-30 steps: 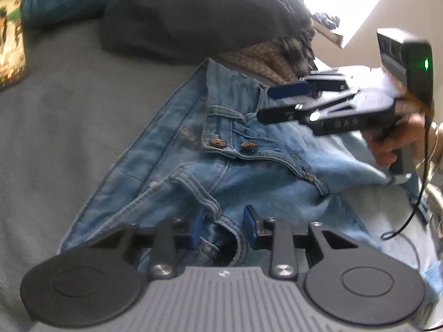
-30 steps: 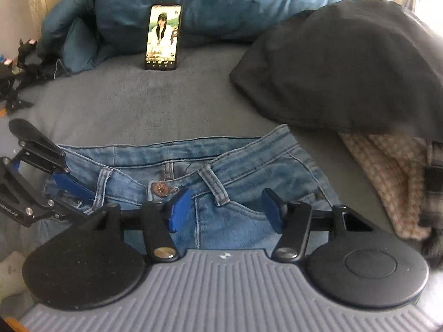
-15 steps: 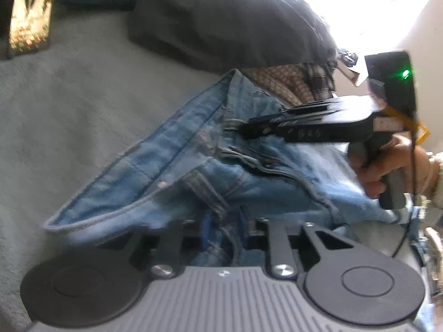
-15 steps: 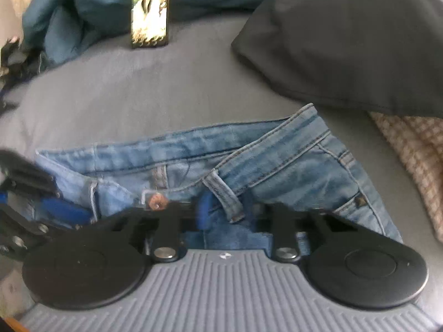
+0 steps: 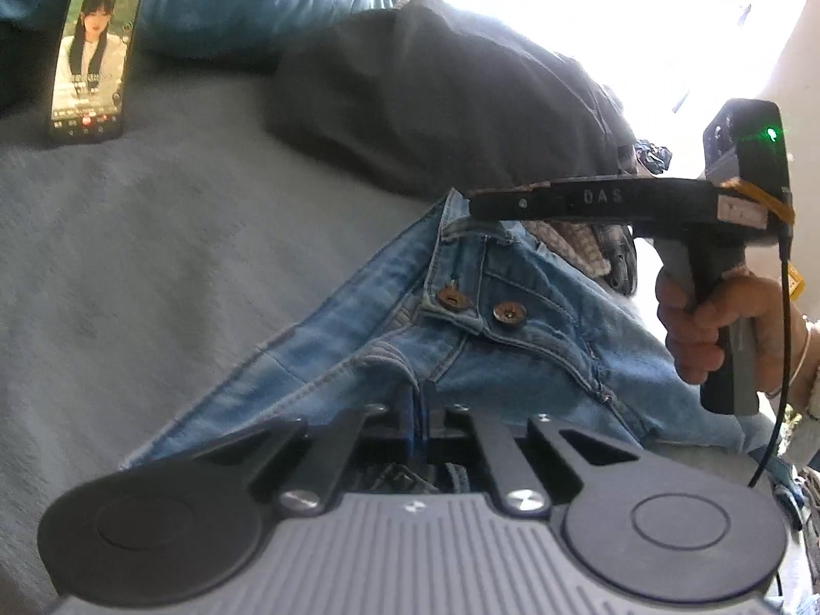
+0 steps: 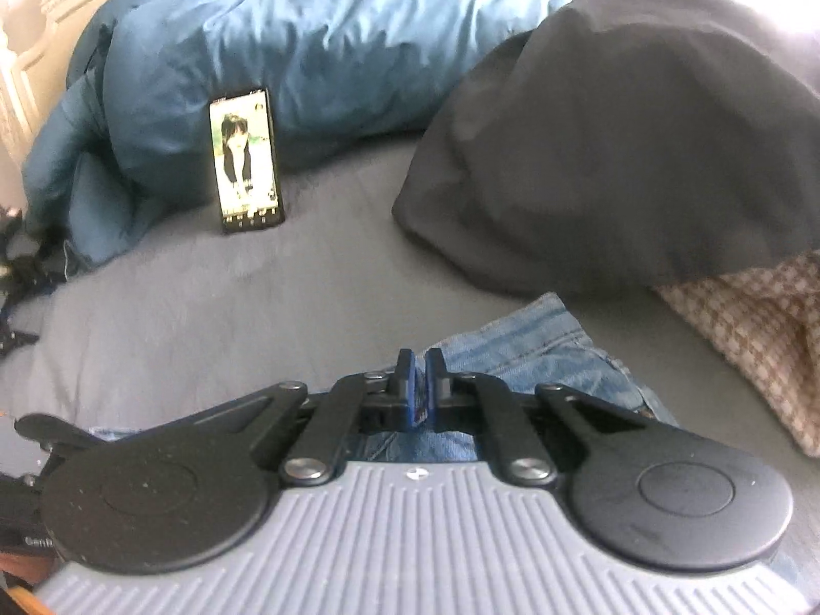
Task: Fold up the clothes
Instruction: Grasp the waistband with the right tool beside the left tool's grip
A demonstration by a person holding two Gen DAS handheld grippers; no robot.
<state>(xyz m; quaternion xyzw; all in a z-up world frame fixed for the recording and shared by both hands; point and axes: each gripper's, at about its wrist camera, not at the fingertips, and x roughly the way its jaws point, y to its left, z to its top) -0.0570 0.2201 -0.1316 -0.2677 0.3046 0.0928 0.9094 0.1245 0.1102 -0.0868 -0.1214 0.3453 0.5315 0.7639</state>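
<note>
2 grippers were clenched on the blue jeans (image 5: 512, 353) on the grey bed: the left gripper (image 5: 417, 405) at the near waistband, the right gripper (image 6: 420, 384) at its far-right end, so the waistband's long axis was stretched between them.

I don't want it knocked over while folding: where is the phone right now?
The phone stands propped against the blue duvet at the far left of both views, left of the dark garment, apart from the jeans.
</note>
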